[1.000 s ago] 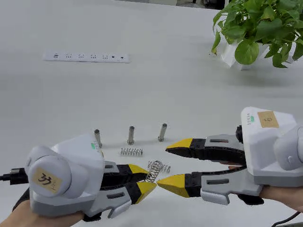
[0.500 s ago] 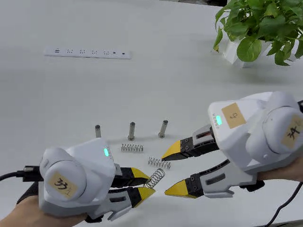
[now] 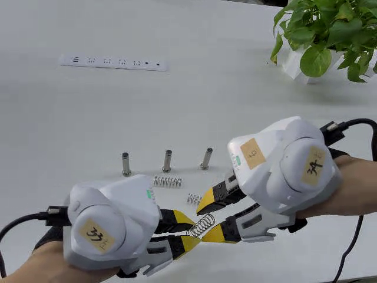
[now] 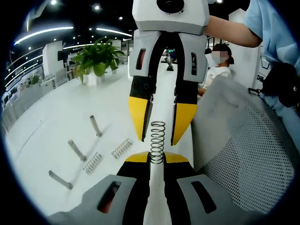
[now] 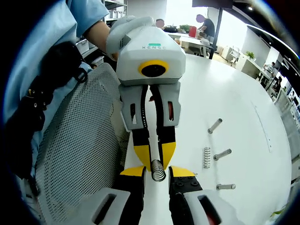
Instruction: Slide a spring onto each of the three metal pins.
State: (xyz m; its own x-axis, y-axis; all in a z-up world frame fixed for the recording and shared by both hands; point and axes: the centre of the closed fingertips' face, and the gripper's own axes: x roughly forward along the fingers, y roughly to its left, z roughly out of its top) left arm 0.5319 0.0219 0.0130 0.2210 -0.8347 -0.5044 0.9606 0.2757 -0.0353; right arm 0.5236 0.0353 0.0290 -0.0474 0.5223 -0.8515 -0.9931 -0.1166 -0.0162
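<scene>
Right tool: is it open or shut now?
Open: the right tool has yellow tips apart, one each side of the spring that the left tool grips.

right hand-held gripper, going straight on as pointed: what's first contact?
The spring shut in the left hand-held gripper: its free end sits between the open jaws of the right hand-held gripper. Behind it, likely the left's tips.
</scene>
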